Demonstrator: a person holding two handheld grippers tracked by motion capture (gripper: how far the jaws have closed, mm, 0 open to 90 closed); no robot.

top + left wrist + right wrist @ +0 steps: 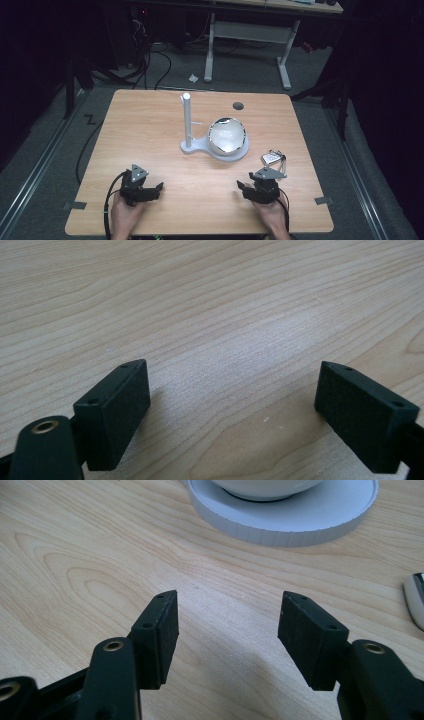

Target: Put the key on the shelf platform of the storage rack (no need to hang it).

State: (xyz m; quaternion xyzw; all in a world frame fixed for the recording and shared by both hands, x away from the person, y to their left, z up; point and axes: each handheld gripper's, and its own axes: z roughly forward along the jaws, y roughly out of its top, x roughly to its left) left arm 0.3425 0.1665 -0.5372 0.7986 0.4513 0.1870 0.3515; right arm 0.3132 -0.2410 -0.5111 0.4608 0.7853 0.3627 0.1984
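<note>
A white stand (192,145) with an upright post (186,119) sits mid-table, and a shiny bowl (226,135) rests on its round base (300,517). A small silver object with keys or a ring (272,158) lies to the right of the base; its edge (416,600) shows in the right gripper view. My left gripper (159,187) rests near the front left of the table, open with bare wood between its pads (117,410). My right gripper (242,187) rests at the front right, open and holding nothing, its pads (160,632) pointing toward the white base.
The wooden table (150,130) has a dark round hole (238,105) near its far edge. Beyond it stand a white desk frame (247,35) and cables on the dark floor. Tape marks (75,205) sit by the table's front corners.
</note>
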